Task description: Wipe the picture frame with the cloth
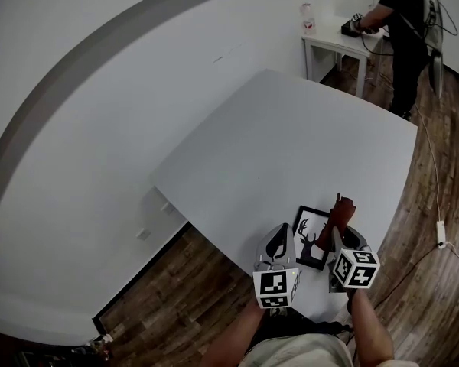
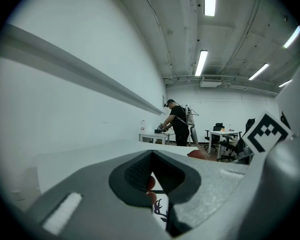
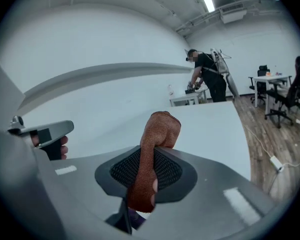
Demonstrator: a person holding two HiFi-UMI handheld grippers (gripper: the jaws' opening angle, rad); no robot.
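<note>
Item: picture frame (image 1: 312, 237), black border, deer-silhouette print. Location: near edge of white table (image 1: 291, 144), between both grippers.
Left tongs (image 1: 279, 241): closed on frame's left edge; print visible in narrow gap between jaws.
Right tongs (image 1: 343, 235): clamped on rust-brown cloth (image 3: 157, 134); cloth bunch stands above jaws, over frame's right side.
Background: person at small white side table.
</note>
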